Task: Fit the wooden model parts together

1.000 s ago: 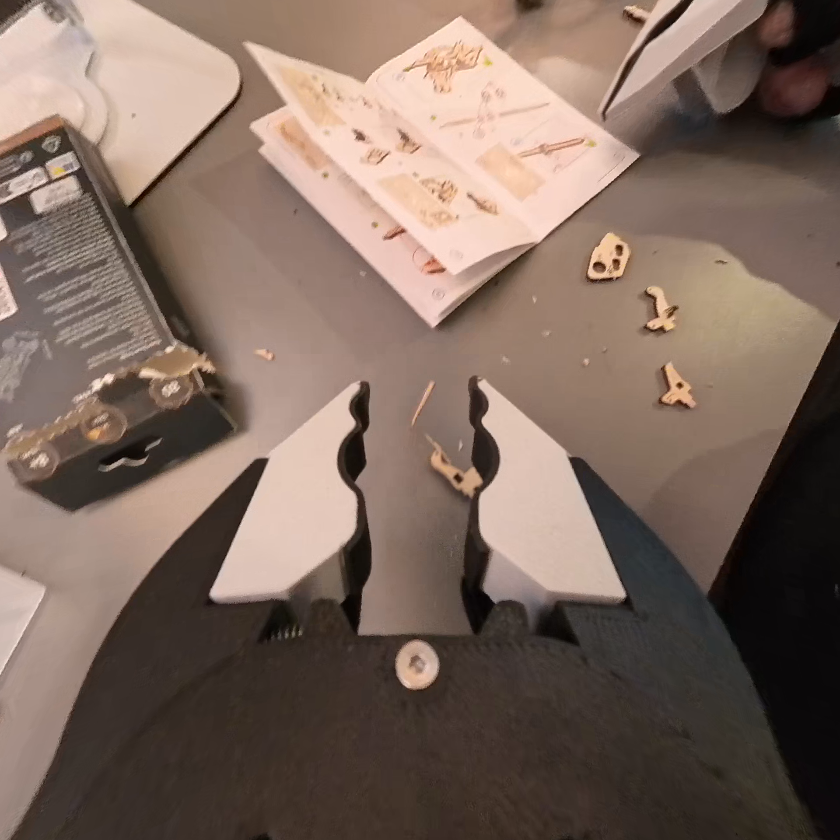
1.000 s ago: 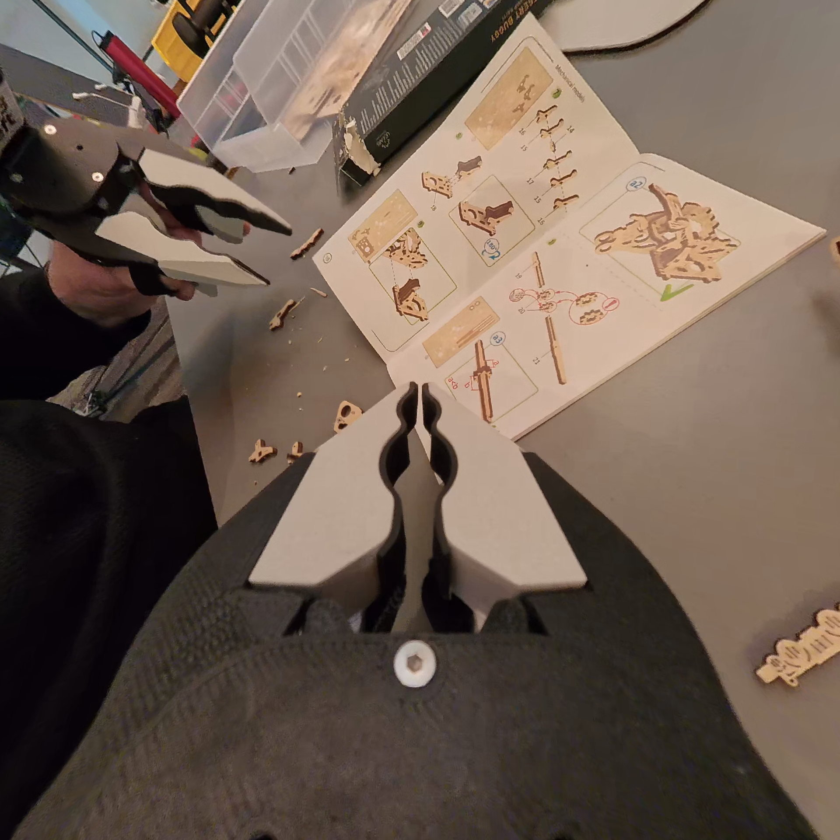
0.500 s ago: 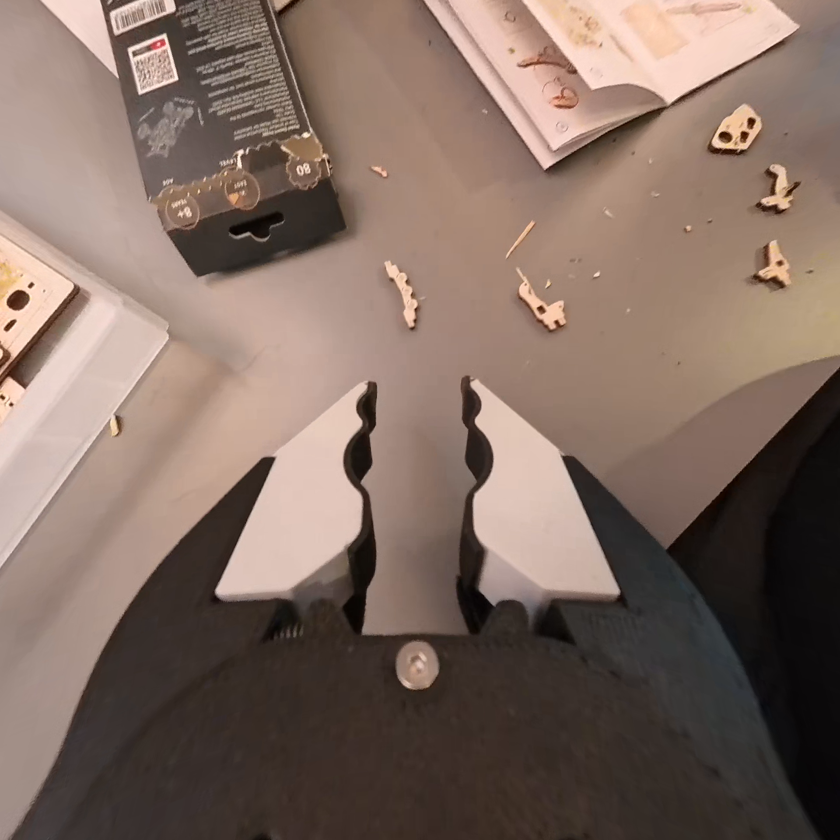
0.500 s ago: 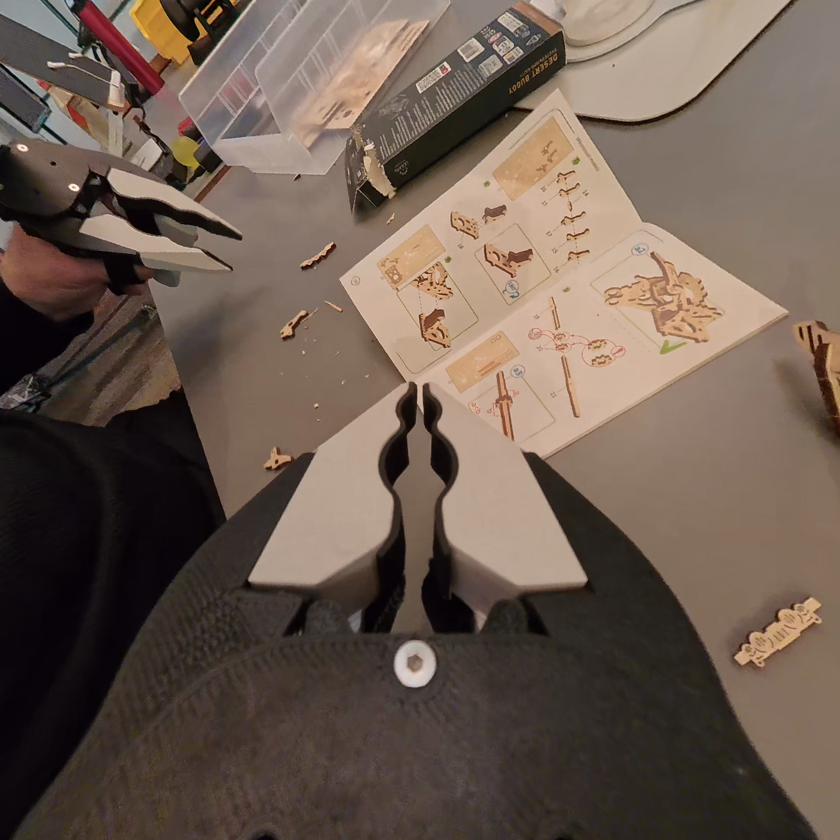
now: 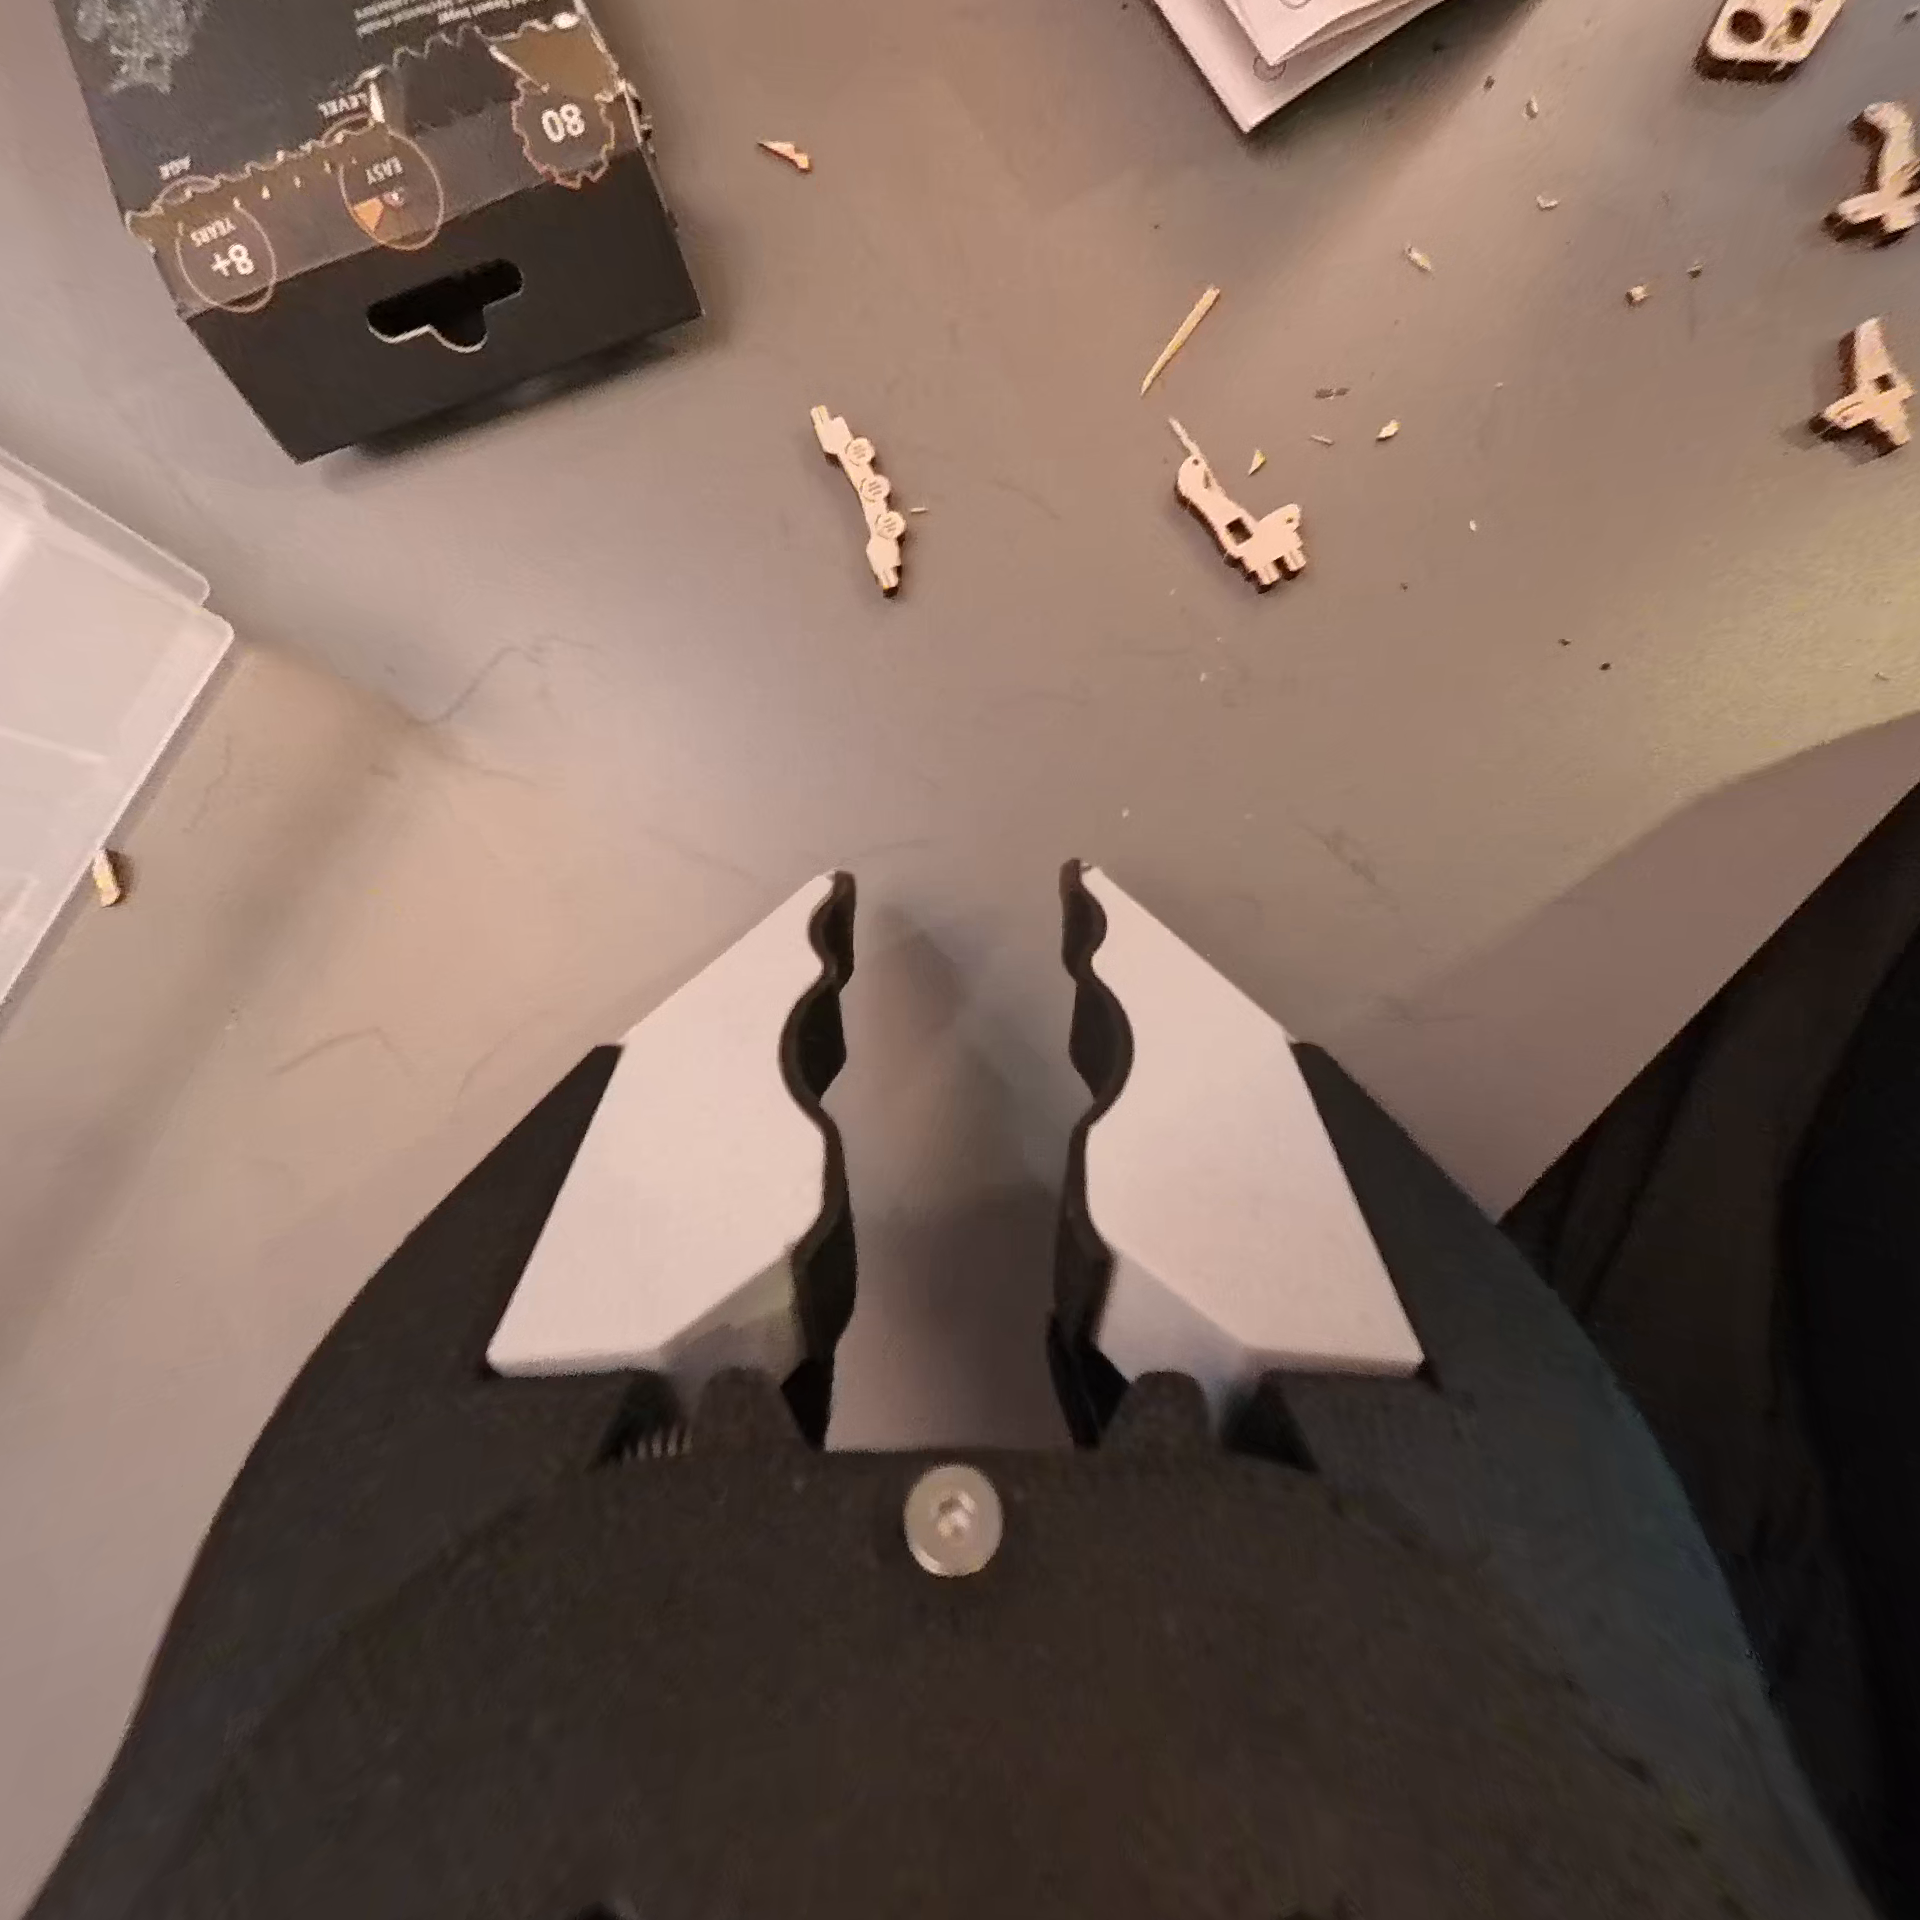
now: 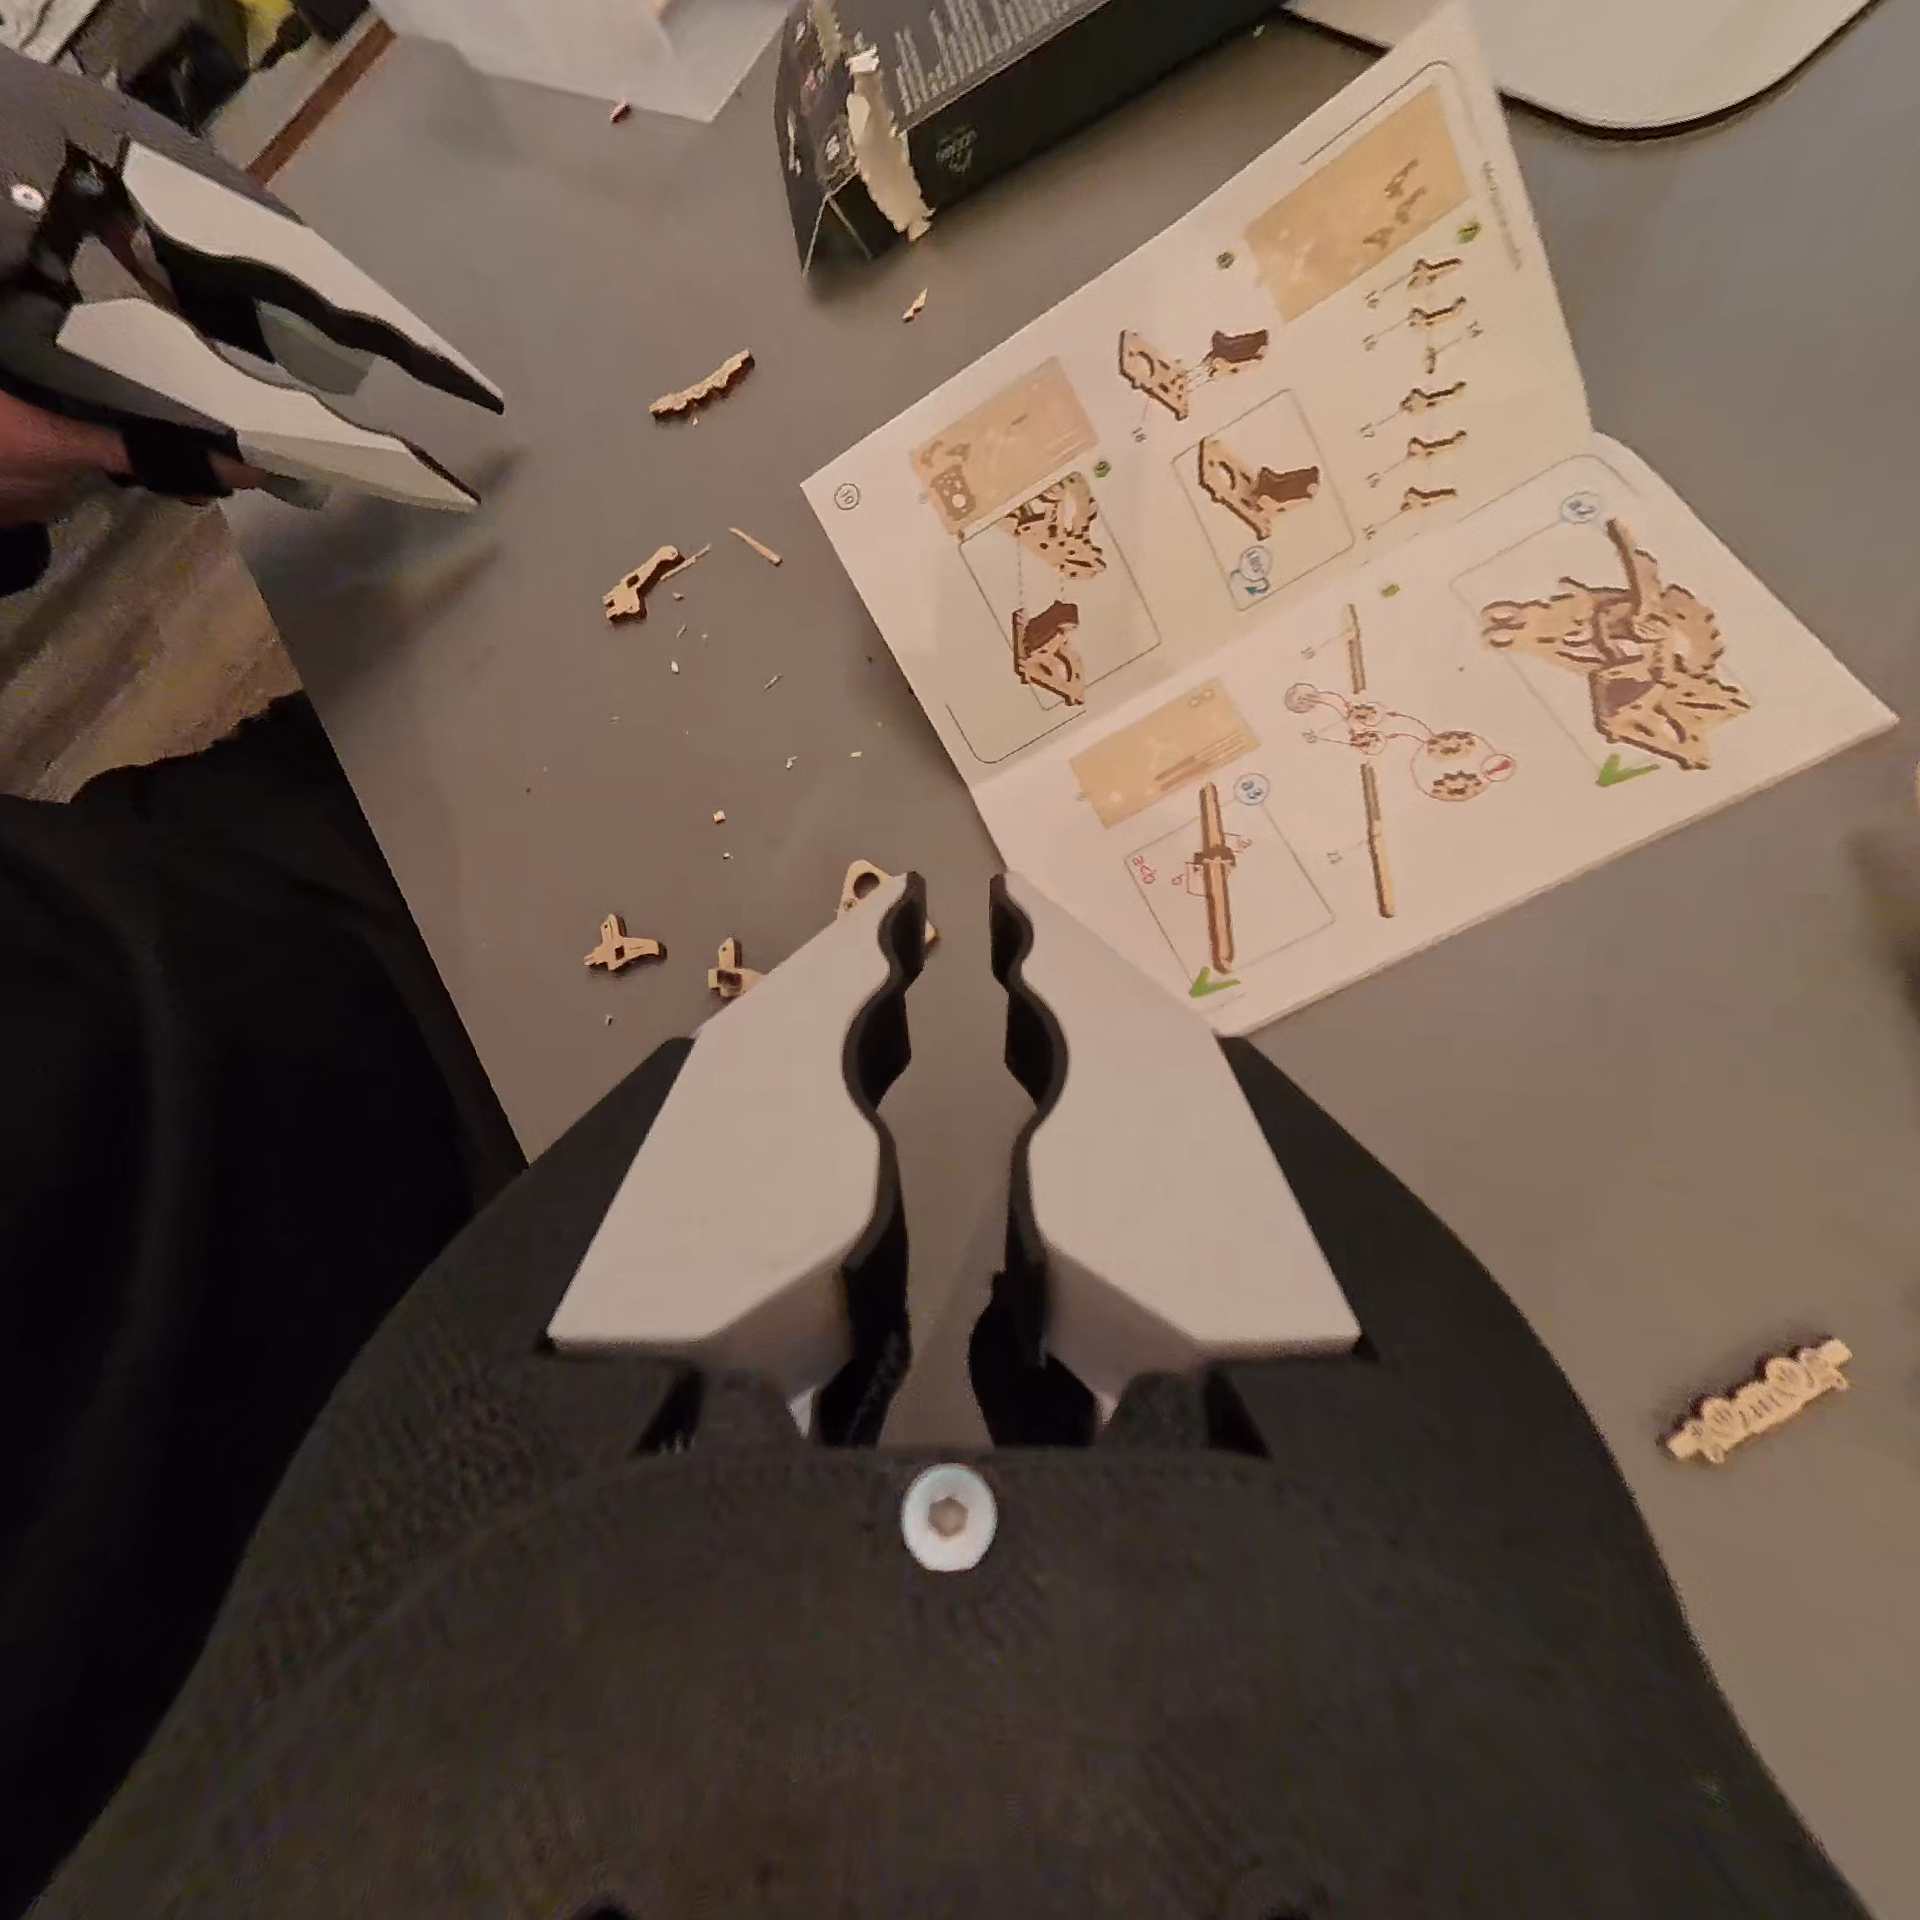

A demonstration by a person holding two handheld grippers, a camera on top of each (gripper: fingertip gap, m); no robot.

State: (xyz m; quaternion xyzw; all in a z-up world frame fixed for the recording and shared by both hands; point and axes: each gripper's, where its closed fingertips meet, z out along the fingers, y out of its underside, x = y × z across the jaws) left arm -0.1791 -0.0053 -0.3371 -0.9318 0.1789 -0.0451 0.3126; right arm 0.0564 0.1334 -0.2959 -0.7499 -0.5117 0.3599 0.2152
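**Two empty grippers over a grey table strewn with wooden model parts**

The table (image 5: 1039,727) is a matt grey surface, lightly scuffed and dusted with wood splinters. Its near edge curves along the lower right of the left wrist view, where dark clothing begins; in the right wrist view the same edge runs up the left side beside a person's dark sleeve. Beyond that edge a patch of floor is visible, too blurred to tell more.

The left gripper (image 5: 956,883) hangs above bare table, jaws parted with a wide gap and nothing between them. Ahead of it lie a notched wooden strip (image 5: 868,499) and a small slotted wooden piece (image 5: 1242,525), well apart from each other, with a thin wooden sliver (image 5: 1179,338) beyond. Two more small wooden pieces (image 5: 1870,400) sit at the right margin. A black box (image 5: 416,208) lies at upper left, and a clear plastic tray (image 5: 83,707) juts in from the left.

The right gripper (image 6: 954,899) is open by a narrow gap and holds nothing. Its tips hover just beside the near corner of an open instruction booklet (image 6: 1351,582). A toothed wooden strip (image 6: 1756,1403) lies alone on the open stretch to the right. A white mat (image 6: 1662,52) occupies the far right corner.

Open table lies directly under both grippers.
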